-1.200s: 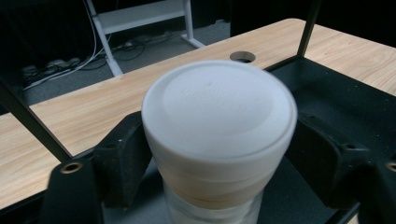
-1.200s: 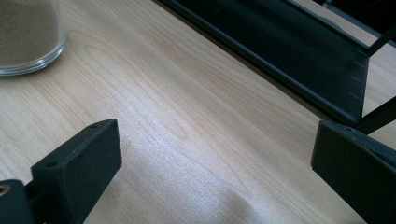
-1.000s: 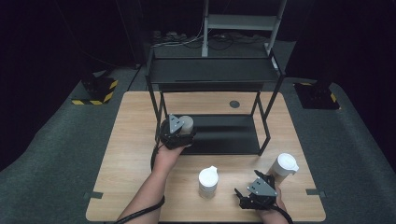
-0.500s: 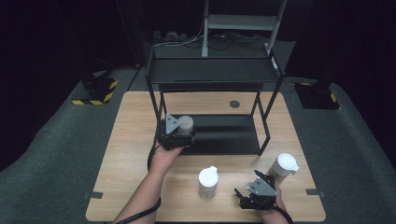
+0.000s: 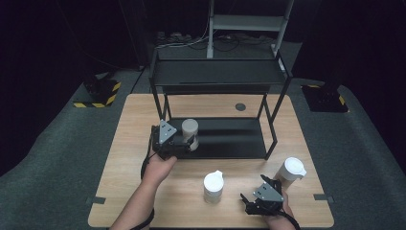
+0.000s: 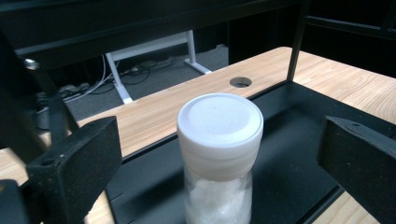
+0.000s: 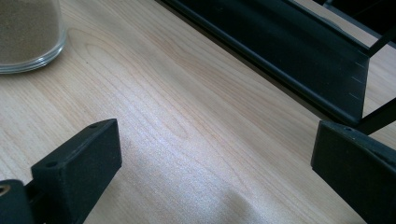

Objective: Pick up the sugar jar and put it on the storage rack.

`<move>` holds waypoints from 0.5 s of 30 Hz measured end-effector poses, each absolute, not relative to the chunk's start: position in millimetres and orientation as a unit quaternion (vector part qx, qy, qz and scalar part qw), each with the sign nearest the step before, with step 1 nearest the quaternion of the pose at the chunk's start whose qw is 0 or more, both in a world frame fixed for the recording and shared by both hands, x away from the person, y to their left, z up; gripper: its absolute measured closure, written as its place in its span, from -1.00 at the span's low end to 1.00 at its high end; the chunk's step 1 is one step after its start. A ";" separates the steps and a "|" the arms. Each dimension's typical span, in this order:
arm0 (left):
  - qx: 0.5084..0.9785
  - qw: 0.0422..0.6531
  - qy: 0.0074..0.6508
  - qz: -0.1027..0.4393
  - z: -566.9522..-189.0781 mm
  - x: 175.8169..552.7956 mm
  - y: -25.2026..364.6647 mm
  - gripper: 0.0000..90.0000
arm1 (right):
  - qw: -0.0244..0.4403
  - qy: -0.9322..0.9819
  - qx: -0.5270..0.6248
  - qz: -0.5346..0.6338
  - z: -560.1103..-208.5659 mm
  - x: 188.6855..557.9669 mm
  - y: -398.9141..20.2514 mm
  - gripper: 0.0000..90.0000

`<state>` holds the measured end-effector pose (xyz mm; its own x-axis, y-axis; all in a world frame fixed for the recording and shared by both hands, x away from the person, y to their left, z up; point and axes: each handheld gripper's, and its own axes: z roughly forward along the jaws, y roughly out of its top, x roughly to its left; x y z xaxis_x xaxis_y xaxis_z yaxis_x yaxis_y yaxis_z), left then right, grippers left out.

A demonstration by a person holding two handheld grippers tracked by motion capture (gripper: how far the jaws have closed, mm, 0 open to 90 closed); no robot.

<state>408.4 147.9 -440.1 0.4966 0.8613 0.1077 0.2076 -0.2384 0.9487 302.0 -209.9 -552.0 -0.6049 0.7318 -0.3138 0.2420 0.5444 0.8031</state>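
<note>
A glass jar [image 5: 190, 130] with a white cap stands upright on the black lower shelf [image 5: 230, 139] of the rack, near its left end. In the left gripper view the jar [image 6: 219, 140] holds white grains. My left gripper [image 5: 184, 142] sits just behind the jar; its jaws have just been opening and now stand wide on either side of the cap without touching it [image 6: 219, 144]. My right gripper [image 5: 261, 189] rests low over the wooden table's front right, open, with nothing between its jaws [image 7: 215, 154].
Two more white-capped jars stand on the table [image 5: 134, 191], one front centre [image 5: 213, 186] and one at the right [image 5: 290, 172]. A jar of brown powder [image 7: 28, 32] and the shelf's edge [image 7: 289, 51] show in the right gripper view. The rack's upper shelf [image 5: 220, 74] overhangs.
The left gripper's jaws have spread off the jar, and the hand has drawn back left, toward the person. The jar stays on the shelf. The right gripper has not moved.
</note>
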 end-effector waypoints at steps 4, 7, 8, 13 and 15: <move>0.708 0.493 0.376 0.337 -438.7 401.7 156.2 -0.99 | 0.329 0.815 0.299 0.372 -552.0 302.1 -209.9 -0.97; 0.708 0.491 0.376 0.340 -438.3 397.4 160.4 -0.99 | 0.329 0.815 0.299 0.372 -552.0 302.0 -209.8 -0.97; 0.708 0.491 0.376 0.342 -438.1 395.3 162.3 -0.99 | 0.330 0.815 0.299 0.372 -552.0 302.0 -209.8 -0.97; 0.705 0.493 0.376 0.345 -436.7 386.3 170.4 -0.99 | 0.330 0.815 0.299 0.371 -552.0 302.0 -209.7 -0.97; 0.704 0.492 0.375 0.348 -436.1 382.6 173.5 -0.99 | 0.330 0.815 0.298 0.371 -552.1 302.0 -209.5 -0.97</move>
<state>382.6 173.5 -436.1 0.4774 0.8704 0.1205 0.1856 -0.2340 0.9544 302.0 -209.5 -552.1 -0.6045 0.7307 -0.3172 0.2416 0.5476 0.8011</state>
